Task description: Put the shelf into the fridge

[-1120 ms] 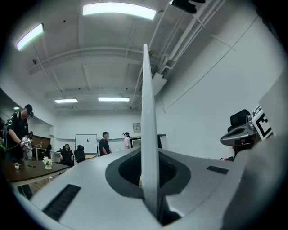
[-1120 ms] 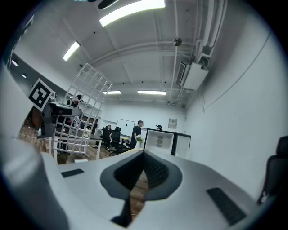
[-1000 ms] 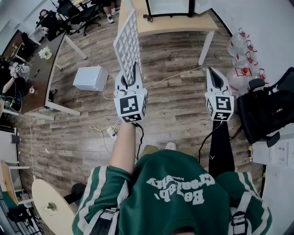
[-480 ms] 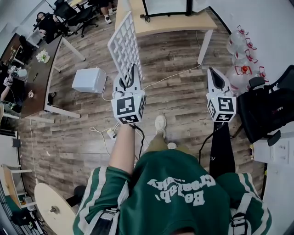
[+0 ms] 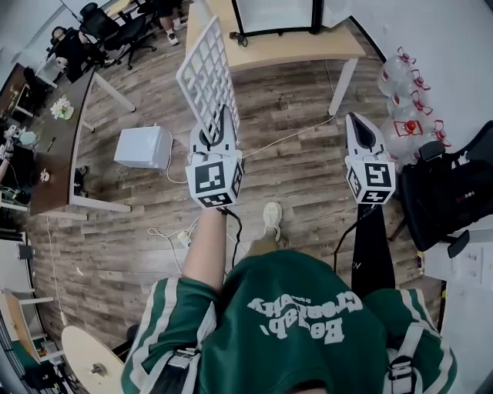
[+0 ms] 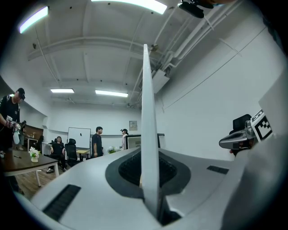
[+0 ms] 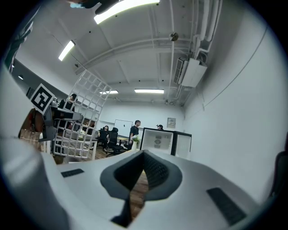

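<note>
The shelf (image 5: 204,73) is a white wire grid that stands on edge above the floor, and my left gripper (image 5: 221,117) is shut on its lower rim. In the left gripper view the shelf (image 6: 148,117) shows edge-on as a thin white blade between the jaws of my left gripper (image 6: 150,177). My right gripper (image 5: 357,121) hovers apart at the right, shut and empty. The fridge (image 5: 275,14) stands on the light wooden table (image 5: 308,45) ahead. Through the right gripper view the fridge (image 7: 157,141) shows an open white inside, with the shelf (image 7: 81,117) at the left.
A white box (image 5: 142,146) sits on the wooden floor at the left. Water jugs (image 5: 404,85) and a black chair (image 5: 454,185) crowd the right side. A dark desk (image 5: 58,135) lies far left, with people seated beyond. Cables (image 5: 173,231) trail across the floor.
The person has stepped forward, a shoe now showing ahead of the body. Both grippers and the shelf have come a little nearer the table. Neither grip has changed.
</note>
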Tool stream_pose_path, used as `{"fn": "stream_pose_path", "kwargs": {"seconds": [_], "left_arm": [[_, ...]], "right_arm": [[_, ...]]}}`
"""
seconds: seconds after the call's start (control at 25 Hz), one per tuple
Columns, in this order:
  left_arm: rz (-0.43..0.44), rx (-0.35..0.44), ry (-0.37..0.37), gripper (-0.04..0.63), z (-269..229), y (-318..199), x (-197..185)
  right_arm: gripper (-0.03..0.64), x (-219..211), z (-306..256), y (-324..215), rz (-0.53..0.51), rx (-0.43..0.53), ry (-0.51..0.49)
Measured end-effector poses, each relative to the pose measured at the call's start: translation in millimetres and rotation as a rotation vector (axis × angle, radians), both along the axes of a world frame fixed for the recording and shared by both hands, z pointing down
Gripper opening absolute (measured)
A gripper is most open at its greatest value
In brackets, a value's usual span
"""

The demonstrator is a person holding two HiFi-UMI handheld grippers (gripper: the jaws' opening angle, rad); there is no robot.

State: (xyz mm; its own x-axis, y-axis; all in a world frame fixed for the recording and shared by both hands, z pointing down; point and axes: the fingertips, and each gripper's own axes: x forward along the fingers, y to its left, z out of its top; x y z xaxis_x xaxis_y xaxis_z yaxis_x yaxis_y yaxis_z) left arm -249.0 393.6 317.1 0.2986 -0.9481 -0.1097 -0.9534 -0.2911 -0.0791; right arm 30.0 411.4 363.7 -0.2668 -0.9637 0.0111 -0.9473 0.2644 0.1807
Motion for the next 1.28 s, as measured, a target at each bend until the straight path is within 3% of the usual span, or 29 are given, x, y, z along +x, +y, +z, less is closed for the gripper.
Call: {"fn": "stream_pose_path", "kwargs": {"seconds": [0.68, 1.28], "left_arm": [[0.113, 0.005, 0.005, 0.026, -5.6, -198.4, -4.9], [0.147, -0.013, -0.01, 0.026, 13.5, -275.8, 2.4]], "right_arm": [[0.003, -12.2, -13.8, -176.4, 0.101, 0.006, 0.005], [0.003, -20.7, 4.0, -253.8, 0.1, -0.023, 0.003]]}}
